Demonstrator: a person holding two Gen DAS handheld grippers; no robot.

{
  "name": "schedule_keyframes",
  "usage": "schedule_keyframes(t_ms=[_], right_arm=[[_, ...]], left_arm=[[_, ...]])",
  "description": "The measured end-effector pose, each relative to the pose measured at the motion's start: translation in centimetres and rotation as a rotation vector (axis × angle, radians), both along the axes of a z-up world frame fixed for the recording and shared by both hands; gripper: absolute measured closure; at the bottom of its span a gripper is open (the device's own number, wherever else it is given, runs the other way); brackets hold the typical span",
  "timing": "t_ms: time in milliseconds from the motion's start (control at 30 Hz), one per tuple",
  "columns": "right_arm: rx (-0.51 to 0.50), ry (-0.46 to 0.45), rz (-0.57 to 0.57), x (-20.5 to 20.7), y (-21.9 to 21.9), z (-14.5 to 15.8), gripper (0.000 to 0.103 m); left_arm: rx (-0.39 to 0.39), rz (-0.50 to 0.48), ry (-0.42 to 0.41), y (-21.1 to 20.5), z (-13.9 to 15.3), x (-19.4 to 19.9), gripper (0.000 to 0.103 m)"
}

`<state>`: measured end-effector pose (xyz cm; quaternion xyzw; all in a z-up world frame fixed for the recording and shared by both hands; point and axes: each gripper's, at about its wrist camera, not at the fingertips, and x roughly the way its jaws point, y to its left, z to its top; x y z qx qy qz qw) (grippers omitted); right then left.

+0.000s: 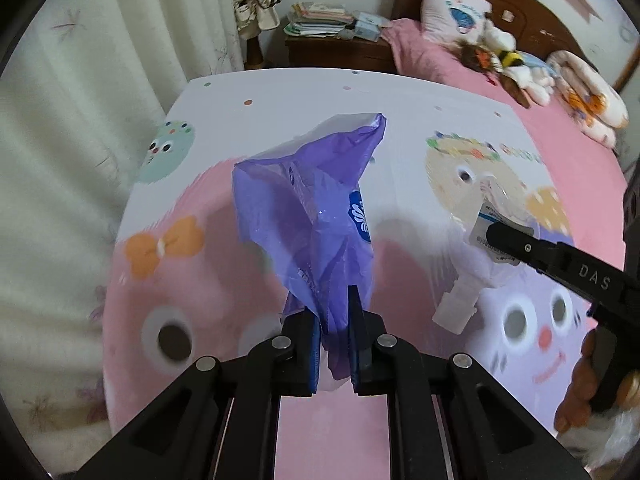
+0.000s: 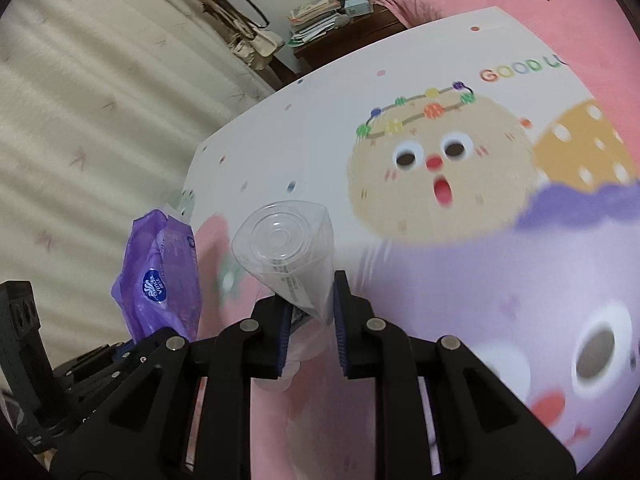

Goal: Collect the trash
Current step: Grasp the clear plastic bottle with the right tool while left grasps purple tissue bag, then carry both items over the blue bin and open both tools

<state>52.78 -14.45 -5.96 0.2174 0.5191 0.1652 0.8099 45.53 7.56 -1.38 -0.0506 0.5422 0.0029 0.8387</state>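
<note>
A crumpled purple plastic tissue wrapper (image 1: 316, 204) with a blue-and-white logo hangs above the cartoon-printed table, and my left gripper (image 1: 335, 308) is shut on its lower end. The same purple wrapper (image 2: 160, 276) shows at the left of the right wrist view, held by the left gripper's black body below it. A clear plastic bottle (image 2: 286, 240) points its round base at the camera, my right gripper (image 2: 310, 308) shut on its labelled side. In the left wrist view the clear bottle (image 1: 478, 264) has its white cap downward, pinched by the right gripper (image 1: 494, 236).
The table top (image 2: 320, 136) has a colourful cartoon print and lies below both held items. Cream curtains (image 1: 80, 120) hang to the left. A bed with pink sheet (image 1: 440, 64), pillow and plush toys lies behind, beside a nightstand (image 1: 336, 48) stacked with books. A hand (image 1: 580, 384) grips the right tool.
</note>
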Motion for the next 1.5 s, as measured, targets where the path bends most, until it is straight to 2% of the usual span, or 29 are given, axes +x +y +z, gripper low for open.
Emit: schedule_keyframes(t_ms=[233, 400, 633, 767, 900, 1100, 1267, 1500], right_arm=[[-0.028, -0.032, -0.001, -12.1, 0.3, 3.5, 0.087], [-0.051, -0.035, 0.001, -21.4, 2.3, 5.1, 0.087], [-0.109, -0.041, 0.007, -33.2, 5.2, 5.4, 0.087], [-0.143, -0.027, 0.012, -38.1, 6.6, 4.6, 0.087], [-0.195, -0.001, 0.031, -42.0, 7.6, 3.4, 0.087], [-0.230, 0.086, 0.041, -45.6, 8.1, -0.2, 0.087], [-0.247, 0.159, 0.033, -46.6, 8.0, -3.9, 0.087], [-0.275, 0.222, 0.028, -46.9, 7.5, -7.8, 0.087]], left_arm=[[0.004, -0.062, -0.023, 0.1, 2.7, -12.5, 0.092], [0.005, -0.115, -0.031, 1.8, 3.9, -22.4, 0.092], [-0.013, -0.183, -0.016, 5.0, 2.2, -34.0, 0.092], [-0.029, -0.208, 0.012, 6.1, 0.4, -38.4, 0.092], [-0.037, -0.234, 0.044, 6.5, -1.4, -41.2, 0.092], [-0.045, -0.286, 0.123, 5.6, -5.1, -44.4, 0.092], [-0.058, -0.312, 0.187, 4.8, -8.2, -46.5, 0.092], [-0.065, -0.340, 0.247, 3.9, -11.9, -47.0, 0.092]])
